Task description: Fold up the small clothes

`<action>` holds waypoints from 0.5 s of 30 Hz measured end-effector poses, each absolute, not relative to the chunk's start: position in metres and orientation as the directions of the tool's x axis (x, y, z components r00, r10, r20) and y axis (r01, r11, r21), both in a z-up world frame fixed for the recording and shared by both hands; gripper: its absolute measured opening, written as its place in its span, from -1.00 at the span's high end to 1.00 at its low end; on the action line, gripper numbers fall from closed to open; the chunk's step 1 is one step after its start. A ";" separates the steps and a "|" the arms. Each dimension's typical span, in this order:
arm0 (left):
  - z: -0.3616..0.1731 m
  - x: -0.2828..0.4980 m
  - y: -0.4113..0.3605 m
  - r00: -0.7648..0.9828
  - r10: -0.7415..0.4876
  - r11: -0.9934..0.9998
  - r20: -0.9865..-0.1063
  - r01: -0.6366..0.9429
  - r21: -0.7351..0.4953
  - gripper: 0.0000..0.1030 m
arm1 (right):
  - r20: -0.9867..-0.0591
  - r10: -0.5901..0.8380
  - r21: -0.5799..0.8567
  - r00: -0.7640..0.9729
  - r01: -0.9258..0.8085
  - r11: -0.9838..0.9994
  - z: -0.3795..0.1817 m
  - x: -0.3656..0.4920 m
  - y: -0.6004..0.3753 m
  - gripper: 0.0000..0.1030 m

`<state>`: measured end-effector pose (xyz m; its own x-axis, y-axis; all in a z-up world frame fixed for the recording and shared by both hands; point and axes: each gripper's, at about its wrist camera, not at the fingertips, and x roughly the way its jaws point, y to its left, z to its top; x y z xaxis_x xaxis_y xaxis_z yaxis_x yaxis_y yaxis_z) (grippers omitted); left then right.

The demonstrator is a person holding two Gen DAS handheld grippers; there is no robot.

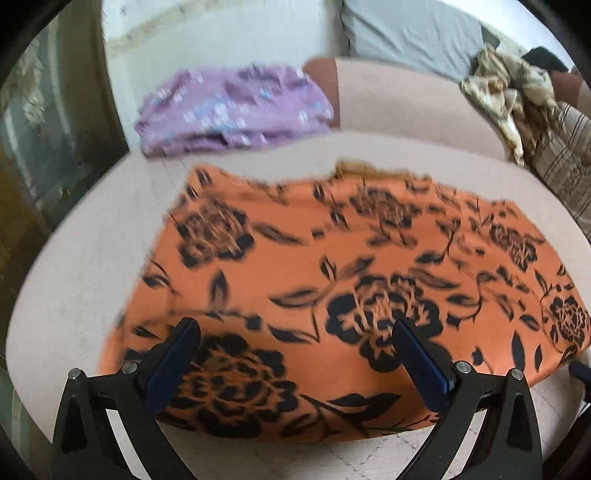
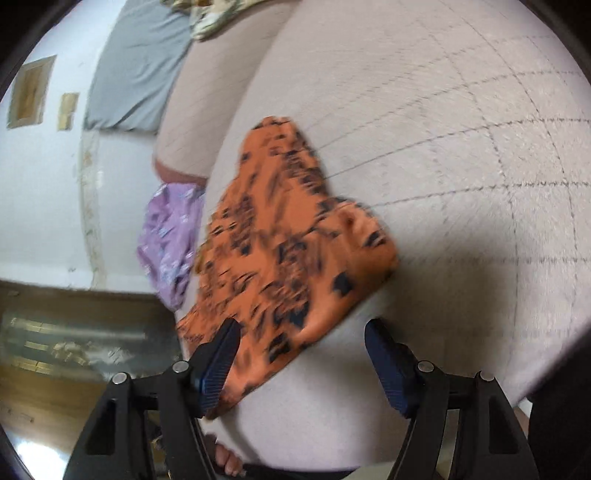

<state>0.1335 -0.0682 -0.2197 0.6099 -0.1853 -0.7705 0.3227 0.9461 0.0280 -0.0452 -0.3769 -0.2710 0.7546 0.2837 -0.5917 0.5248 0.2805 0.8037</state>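
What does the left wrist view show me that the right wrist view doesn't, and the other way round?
Only the left wrist view: the striped cushion, plus the left hand-held gripper, open over the orange floral garment.

Only the right wrist view: the right hand-held gripper, open at that garment's near edge, two wall frames and bare toes.

Both: the orange garment, the folded purple garment, the grey pillow and the beige sofa.

Both fisheye views are bright with soft daylight, strongly curved and dark at the edges, blurred by motion, with a grey shadow at the lower right of the right view.
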 end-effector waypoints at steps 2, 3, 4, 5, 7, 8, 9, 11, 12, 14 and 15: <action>-0.231 0.139 -0.071 0.569 -0.178 0.945 -0.803 0.326 0.022 -1.00 | -0.564 0.249 0.821 0.787 0.502 0.273 -0.274 -0.037 -0.381 -0.43; -0.233 0.140 -0.072 0.568 -0.175 0.945 -0.804 0.325 0.024 -1.00 | -0.564 0.221 0.817 0.796 0.498 0.292 -0.272 -0.034 -0.383 -0.43; -0.233 0.139 -0.072 0.577 -0.176 0.944 -0.797 0.329 0.030 -1.00 | -0.566 0.191 0.810 0.802 0.499 0.308 -0.271 -0.029 -0.385 -0.39; -0.232 0.139 -0.075 0.582 -0.173 0.940 -0.795 0.338 0.044 -1.00 | -0.565 0.171 0.808 0.807 0.499 0.314 -0.272 -0.024 -0.387 -0.38; -0.233 0.137 -0.077 0.585 -0.170 0.937 -0.793 0.346 0.054 -1.00 | -0.579 0.142 0.789 0.803 0.508 0.346 -0.273 -0.014 -0.390 -0.16; -0.232 0.138 -0.076 0.580 -0.176 0.937 -0.796 0.346 0.045 -1.00 | -0.603 0.121 0.760 0.788 0.522 0.386 -0.272 -0.007 -0.388 0.01; -0.232 0.139 -0.076 0.574 -0.181 0.937 -0.799 0.347 0.037 -1.00 | -0.636 0.102 0.723 0.765 0.545 0.424 -0.272 0.000 -0.386 0.46; -0.226 0.141 -0.070 0.580 -0.186 0.942 -0.793 0.334 0.024 -1.00 | -0.650 0.091 0.708 0.754 0.558 0.434 -0.271 0.005 -0.385 0.57; -0.221 0.142 -0.064 0.594 -0.183 0.947 -0.783 0.321 0.022 -1.00 | -0.661 0.076 0.691 0.747 0.566 0.449 -0.265 0.008 -0.382 0.60; -0.209 0.146 -0.050 0.638 -0.162 0.962 -0.753 0.272 0.024 -1.00 | -0.677 0.040 0.645 0.735 0.566 0.514 -0.249 0.014 -0.374 0.62; -0.205 0.151 -0.042 0.654 -0.147 0.968 -0.742 0.249 0.027 -1.00 | -0.670 0.026 0.628 0.742 0.548 0.552 -0.234 0.019 -0.367 0.63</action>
